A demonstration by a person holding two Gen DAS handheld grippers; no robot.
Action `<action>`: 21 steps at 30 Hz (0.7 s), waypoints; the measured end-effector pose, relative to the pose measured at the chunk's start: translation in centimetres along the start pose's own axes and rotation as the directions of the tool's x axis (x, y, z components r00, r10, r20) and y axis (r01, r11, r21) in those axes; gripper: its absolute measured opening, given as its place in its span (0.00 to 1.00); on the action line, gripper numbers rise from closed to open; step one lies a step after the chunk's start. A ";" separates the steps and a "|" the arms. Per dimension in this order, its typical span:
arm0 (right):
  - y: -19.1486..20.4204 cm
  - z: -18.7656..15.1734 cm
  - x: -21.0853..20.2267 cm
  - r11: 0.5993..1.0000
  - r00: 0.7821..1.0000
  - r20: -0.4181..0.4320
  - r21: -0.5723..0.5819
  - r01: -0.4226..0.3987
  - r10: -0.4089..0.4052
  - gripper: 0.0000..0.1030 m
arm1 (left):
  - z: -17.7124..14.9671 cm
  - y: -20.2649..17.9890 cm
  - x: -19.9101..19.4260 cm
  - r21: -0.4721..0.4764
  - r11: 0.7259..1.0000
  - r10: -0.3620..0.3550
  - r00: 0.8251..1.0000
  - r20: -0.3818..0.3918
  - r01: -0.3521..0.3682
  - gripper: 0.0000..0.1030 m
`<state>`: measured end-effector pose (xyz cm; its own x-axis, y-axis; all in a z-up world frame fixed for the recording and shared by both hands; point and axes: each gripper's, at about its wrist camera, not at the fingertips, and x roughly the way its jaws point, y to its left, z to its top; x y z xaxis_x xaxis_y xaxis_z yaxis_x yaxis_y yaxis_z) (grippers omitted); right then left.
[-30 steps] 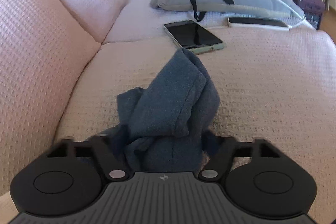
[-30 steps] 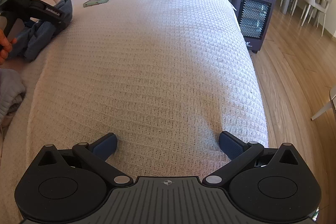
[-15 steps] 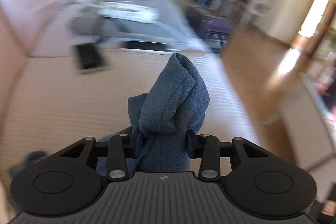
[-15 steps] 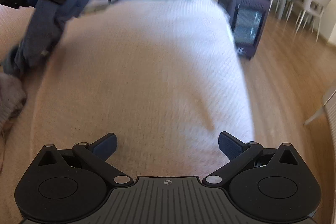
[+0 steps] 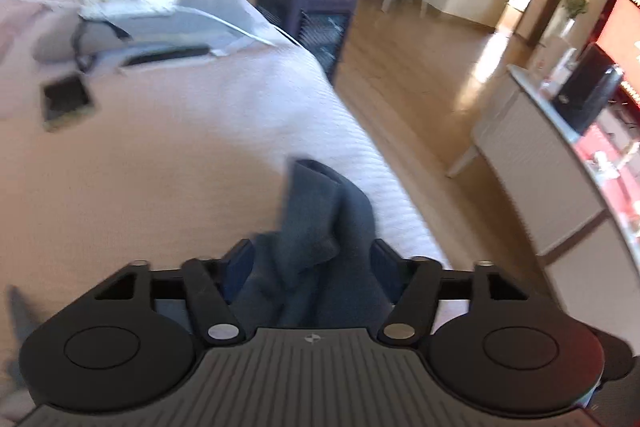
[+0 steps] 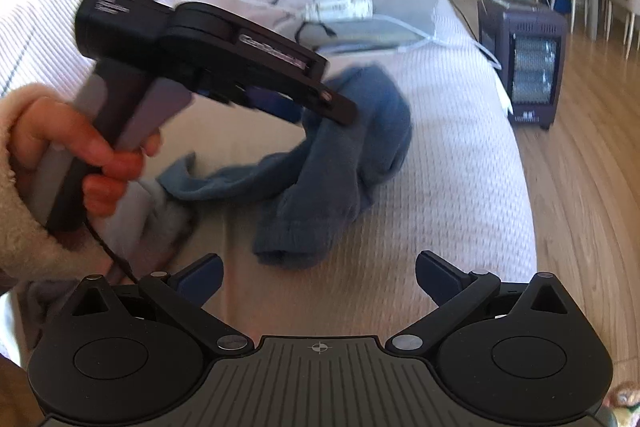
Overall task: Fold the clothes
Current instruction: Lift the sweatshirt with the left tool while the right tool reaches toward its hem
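A dark blue-grey knitted garment (image 5: 320, 239) is bunched between the fingers of my left gripper (image 5: 312, 259), which is shut on it. In the right wrist view the same garment (image 6: 344, 155) hangs from the left gripper (image 6: 320, 107) and trails onto the pale bedspread (image 6: 440, 187), one cuff lying near the front. A hand (image 6: 80, 163) in a fluffy sleeve holds that gripper's handle. My right gripper (image 6: 318, 271) is open just above the bedspread, nothing between its fingers, with the garment's cuff a short way ahead of it.
A phone (image 5: 66, 99) lies on the bed at left, with a grey pillow (image 5: 160, 23), a white power strip (image 5: 128, 1) and cables behind it. A dark heater (image 6: 524, 63) stands on the wooden floor beside the bed. A grey cloth (image 6: 168, 223) lies under the hand.
The left gripper has carried the garment from the bed's left side toward the middle and right edge, swinging its view to the room. The right gripper stayed open and turned left.
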<state>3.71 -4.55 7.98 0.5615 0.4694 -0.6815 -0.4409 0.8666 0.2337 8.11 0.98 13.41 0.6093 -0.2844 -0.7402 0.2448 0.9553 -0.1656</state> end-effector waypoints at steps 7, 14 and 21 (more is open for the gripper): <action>-0.3 1.5 3.6 0.996 0.996 -0.052 0.065 -0.067 0.071 0.75 | -0.8 3.5 -1.9 -0.002 0.994 0.109 0.994 -0.011 -0.109 0.80; -0.3 0.5 6.5 0.999 0.989 -0.144 0.037 0.020 -0.014 0.58 | -4.6 2.6 -1.5 0.065 0.994 0.092 0.990 -0.104 -0.086 0.96; -3.3 0.5 4.7 0.987 0.994 -0.089 0.141 0.081 -0.069 0.19 | -7.4 1.6 -0.2 0.188 0.970 0.183 0.974 -0.133 -0.156 0.49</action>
<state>8.15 -5.12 4.40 0.5255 0.3919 -0.7552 -0.2909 0.9169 0.2733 2.80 3.19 8.42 0.5383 -0.0921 -0.8377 0.2840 0.9557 0.0774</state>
